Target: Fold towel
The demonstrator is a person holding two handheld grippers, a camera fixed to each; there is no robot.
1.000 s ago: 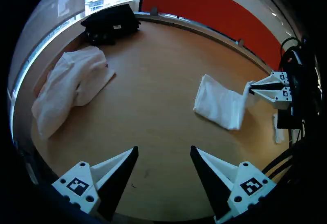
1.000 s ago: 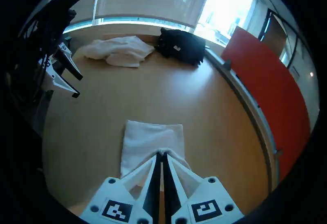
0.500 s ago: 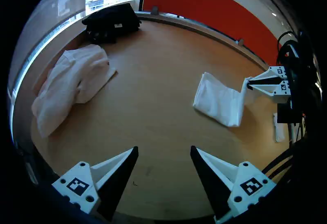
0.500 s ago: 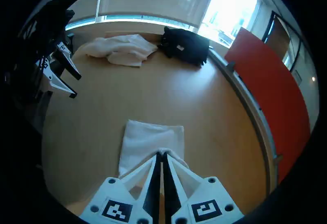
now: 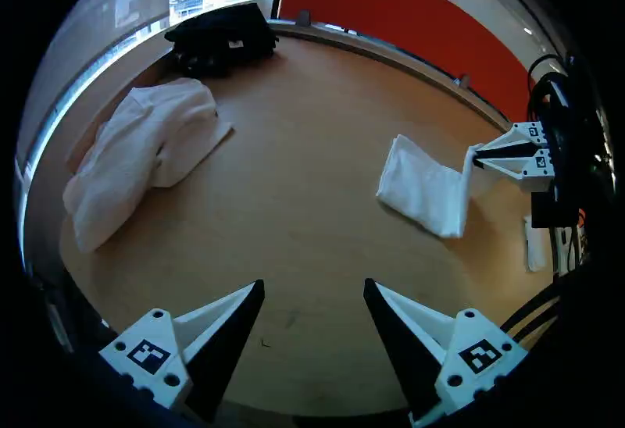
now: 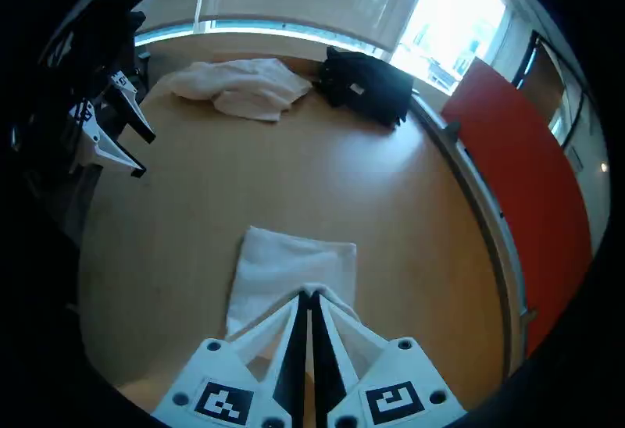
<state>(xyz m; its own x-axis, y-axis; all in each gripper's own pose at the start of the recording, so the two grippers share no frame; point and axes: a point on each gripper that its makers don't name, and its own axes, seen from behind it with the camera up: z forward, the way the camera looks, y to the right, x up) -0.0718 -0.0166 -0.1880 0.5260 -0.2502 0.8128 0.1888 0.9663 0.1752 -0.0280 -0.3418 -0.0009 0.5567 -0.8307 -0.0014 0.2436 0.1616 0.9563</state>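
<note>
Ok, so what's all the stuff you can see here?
folded towel: one, white, middle of the table, one edge lifted
crumpled cloth pile: one, white, by the window
bag: one, black, by the window, beside the pile
table: one, light brown wood
wall panel: one, red, past the table's edge
left gripper: one, white and black, open above the table
right gripper: one, white and black, pinching the folded towel's edge

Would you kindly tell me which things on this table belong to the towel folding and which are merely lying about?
In the job: small white towel; right gripper, shut on its edge; left gripper, open above the table.
Lying about: crumpled white cloth; black bag.
</note>
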